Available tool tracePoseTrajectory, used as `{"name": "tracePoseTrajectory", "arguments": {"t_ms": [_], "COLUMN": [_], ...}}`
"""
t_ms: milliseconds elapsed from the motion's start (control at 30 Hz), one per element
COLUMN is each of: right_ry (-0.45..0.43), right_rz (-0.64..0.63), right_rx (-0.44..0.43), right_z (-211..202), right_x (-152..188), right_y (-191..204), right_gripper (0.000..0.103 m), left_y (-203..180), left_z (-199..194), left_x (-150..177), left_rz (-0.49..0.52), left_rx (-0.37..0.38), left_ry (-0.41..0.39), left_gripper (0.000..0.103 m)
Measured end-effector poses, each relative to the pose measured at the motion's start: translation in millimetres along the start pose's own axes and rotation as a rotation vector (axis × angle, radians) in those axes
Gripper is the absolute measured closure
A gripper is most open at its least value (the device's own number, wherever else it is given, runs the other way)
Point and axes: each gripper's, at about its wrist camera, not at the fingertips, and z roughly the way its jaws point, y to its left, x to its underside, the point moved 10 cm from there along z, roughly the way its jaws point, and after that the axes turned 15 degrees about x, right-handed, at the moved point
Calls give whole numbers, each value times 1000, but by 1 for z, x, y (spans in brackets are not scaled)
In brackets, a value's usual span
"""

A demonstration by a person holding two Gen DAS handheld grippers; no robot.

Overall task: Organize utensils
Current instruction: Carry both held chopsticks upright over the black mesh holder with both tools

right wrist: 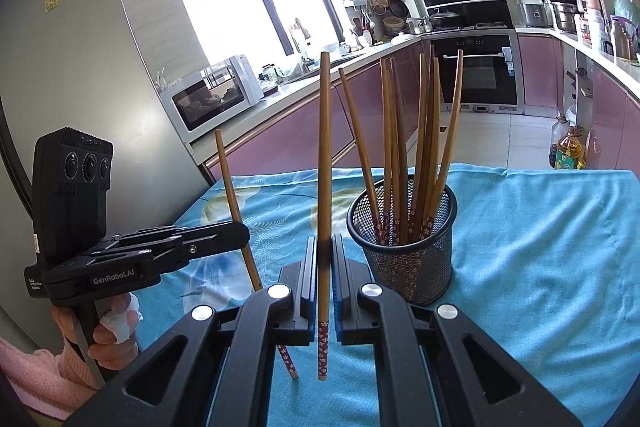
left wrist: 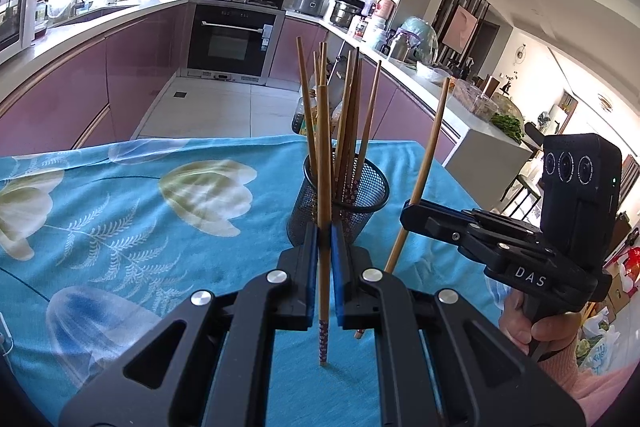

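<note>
Both grippers, left (left wrist: 324,247) and right (right wrist: 324,259), pinch one chopstick (left wrist: 323,187) each near the patterned end. Light, stiff, probably slippery, so I'd grip lower, over the holder (right wrist: 402,251).

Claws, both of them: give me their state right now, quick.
Left claw: closed on one wooden chopstick, held upright.
Right claw: closed on another wooden chopstick, also upright, beside the mesh holder.

Brown chopsticks (right wrist: 424,147) (floral maroon ends), black mesh holder (right wrist: 404,259), turquoise tulip-print cloth (right wrist: 540,247).
</note>
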Motion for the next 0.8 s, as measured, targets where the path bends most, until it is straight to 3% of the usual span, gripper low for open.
{"name": "tracePoseTrajectory", "arguments": {"t_ms": [800], "right_ry": [-19], "right_rz": [-2], "right_rx": [8], "right_z": [-3], "right_x": [-9], "right_y": [-5], "right_gripper": [97], "left_y": [-10], "left_z": [1], "left_x": [-10], "left_rz": [30], "left_rx": [14], "left_ry": [-7], "left_gripper": [96]}}
